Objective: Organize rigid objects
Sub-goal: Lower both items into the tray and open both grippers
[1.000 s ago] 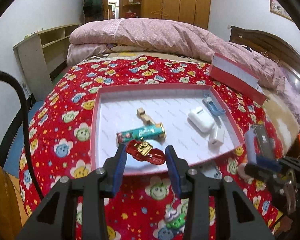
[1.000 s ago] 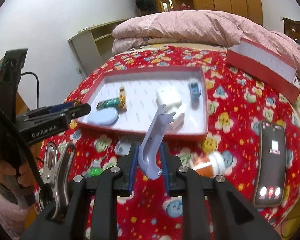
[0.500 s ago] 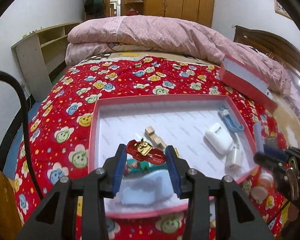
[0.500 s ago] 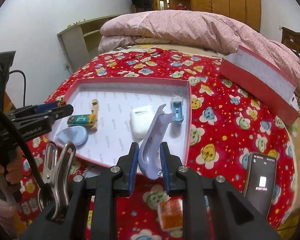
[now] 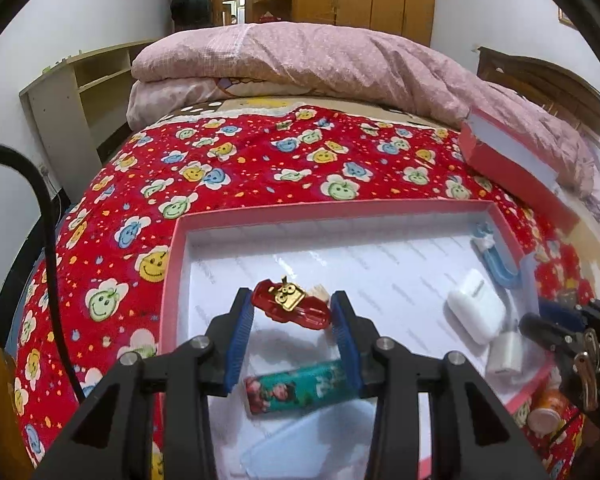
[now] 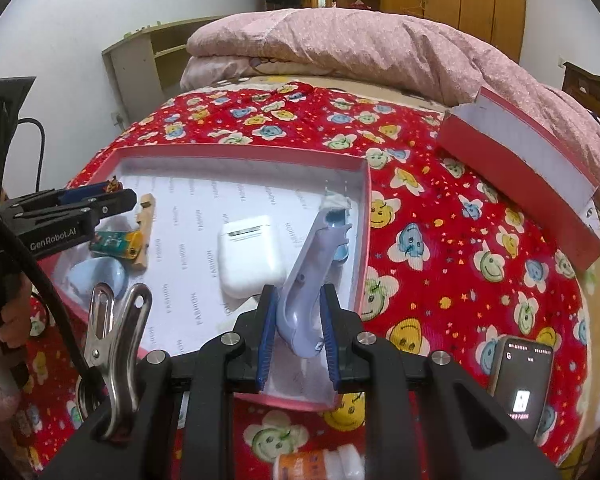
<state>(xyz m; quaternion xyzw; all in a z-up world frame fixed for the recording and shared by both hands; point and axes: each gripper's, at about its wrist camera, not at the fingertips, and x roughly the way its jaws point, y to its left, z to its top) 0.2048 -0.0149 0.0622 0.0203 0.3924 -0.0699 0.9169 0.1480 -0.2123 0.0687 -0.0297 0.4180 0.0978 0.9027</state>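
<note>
Red lacquer and a gold cartoon badge mark the hair clip (image 5: 290,309), pinched crosswise between the pads of the left tool (image 5: 292,322) and held above the near left part of the pink-rimmed tray (image 5: 172,280). Under it lie a green tube (image 5: 300,387), a wooden piece (image 6: 144,236) and a pale blue pad (image 6: 100,278). If let go from this height, the clip could bounce on the tube and skip over the near rim onto the bed (image 5: 228,160).

The right tool (image 6: 298,330) is closed on a lilac curved handle (image 6: 312,276), whose far tip hangs over a blue clip (image 6: 340,240) by the tray's right wall. The white earbud case (image 6: 248,256) sits just left. Lowered carelessly, the handle may knock that clip or tip over the wall. The two tools are also working over one tray and could collide.
</note>
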